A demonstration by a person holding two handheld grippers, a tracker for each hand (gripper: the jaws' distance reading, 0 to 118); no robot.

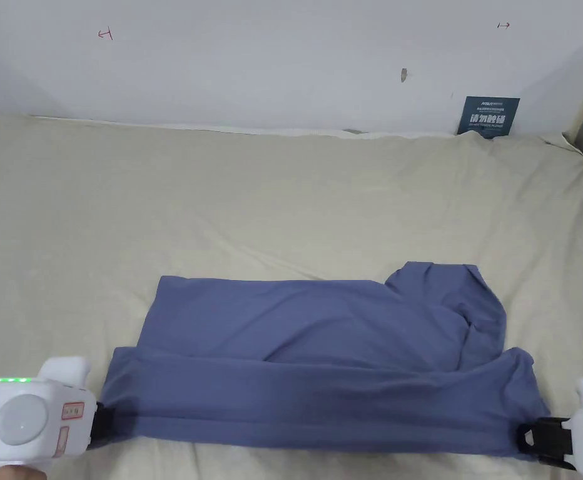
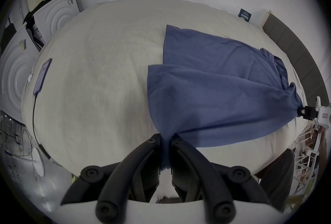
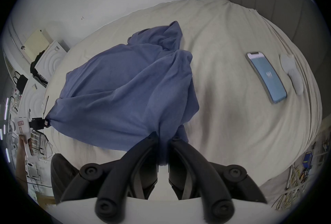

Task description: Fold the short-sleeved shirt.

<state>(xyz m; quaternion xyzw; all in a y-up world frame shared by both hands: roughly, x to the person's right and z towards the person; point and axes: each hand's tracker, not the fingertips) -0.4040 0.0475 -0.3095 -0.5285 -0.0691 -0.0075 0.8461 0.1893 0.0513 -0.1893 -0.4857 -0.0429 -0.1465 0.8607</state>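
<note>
left gripper [image 2: 165, 142]: one, white body with black jaws, at the near left of the bed; both jaws are pressed together on a bunched corner of the shirt, with cloth running down between them.
right gripper [image 3: 163, 138]: one, same make, at the near right of the bed; its two jaws are likewise clamped on a gathered corner of the shirt.
grippers together: two in all, well apart, one at each end of the shirt's near edge; each also shows small and far off in the other's view, left gripper [image 3: 38, 123] and right gripper [image 2: 304, 113].
shirt [image 1: 321, 350]: one, blue, short-sleeved, lying across the near half of the bed; the near edge is stretched between the two grippers and lifted into a long fold that lies over the flat part behind it.
sleeve [image 1: 453, 300]: one seen clearly, rumpled, at the far right end of the shirt.
bed sheet [image 1: 253, 194]: one, beige, lightly creased, under the shirt.
phones: two; one lit phone [image 3: 266, 75] on the sheet to the right of the shirt, one dark phone [image 2: 42, 76] with a cable on the left side of the bed.
white object [image 3: 292, 72]: one, just beside the lit phone; what it is cannot be told.
wall sign [image 1: 488, 116]: one, dark, propped against the wall at the far edge of the bed.
</note>
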